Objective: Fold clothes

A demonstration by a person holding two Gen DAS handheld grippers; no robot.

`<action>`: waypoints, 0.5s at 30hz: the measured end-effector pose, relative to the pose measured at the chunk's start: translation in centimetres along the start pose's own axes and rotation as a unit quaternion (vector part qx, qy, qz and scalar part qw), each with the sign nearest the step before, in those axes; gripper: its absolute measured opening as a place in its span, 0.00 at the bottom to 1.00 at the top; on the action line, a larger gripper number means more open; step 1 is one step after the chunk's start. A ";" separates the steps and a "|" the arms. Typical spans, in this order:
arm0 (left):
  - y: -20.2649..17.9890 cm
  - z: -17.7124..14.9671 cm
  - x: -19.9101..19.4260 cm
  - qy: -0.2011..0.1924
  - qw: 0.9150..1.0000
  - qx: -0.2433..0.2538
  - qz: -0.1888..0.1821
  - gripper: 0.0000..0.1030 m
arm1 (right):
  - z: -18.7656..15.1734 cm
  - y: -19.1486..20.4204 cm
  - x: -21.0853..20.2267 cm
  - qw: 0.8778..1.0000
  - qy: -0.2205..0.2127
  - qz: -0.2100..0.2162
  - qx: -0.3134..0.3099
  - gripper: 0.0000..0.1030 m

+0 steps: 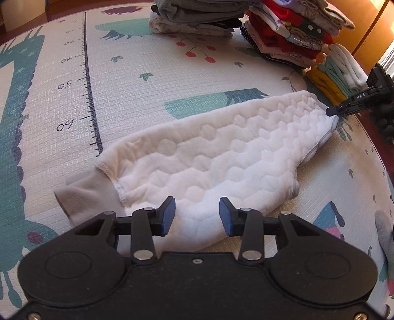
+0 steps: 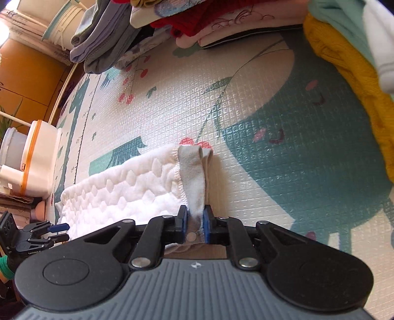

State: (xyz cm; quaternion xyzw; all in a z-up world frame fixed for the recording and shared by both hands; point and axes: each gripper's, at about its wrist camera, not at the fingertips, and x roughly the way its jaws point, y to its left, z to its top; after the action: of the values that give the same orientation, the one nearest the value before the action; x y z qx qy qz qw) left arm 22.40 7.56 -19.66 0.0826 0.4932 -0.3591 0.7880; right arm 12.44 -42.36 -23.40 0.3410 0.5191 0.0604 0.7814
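Note:
A white quilted garment [image 1: 221, 157] with a grey cuff [image 1: 86, 189] lies flat on the play mat [image 1: 147, 86]. My left gripper [image 1: 197, 216] hovers over its near edge. The jaws stand apart and the cloth lies beneath them, not pinched. My right gripper [image 2: 194, 221] is shut on the grey band [image 2: 194, 182] at the other end of the same garment [image 2: 128, 192]. In the left wrist view the right gripper [image 1: 331, 112] shows at the garment's far right tip. The left gripper [image 2: 60, 232] shows at the right wrist view's left edge.
Stacks of folded clothes stand along the mat's far side: a grey pile [image 1: 197, 17], a red and pink pile [image 1: 290, 34] and a yellow, mint and white pile [image 1: 337, 71]. A white tub with an orange band [image 2: 37, 157] sits beyond the mat.

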 end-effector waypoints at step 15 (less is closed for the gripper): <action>-8.0 4.2 6.7 0.002 0.998 0.069 -0.009 0.36 | 3.3 8.4 -4.3 0.990 -0.049 0.100 -0.088 0.14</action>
State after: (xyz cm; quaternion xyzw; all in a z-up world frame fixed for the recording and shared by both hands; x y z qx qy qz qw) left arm 21.94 -3.48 -21.37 0.1332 0.4698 -0.3989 0.7762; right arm 15.49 -39.49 -14.34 0.3234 0.4361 0.1671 0.8230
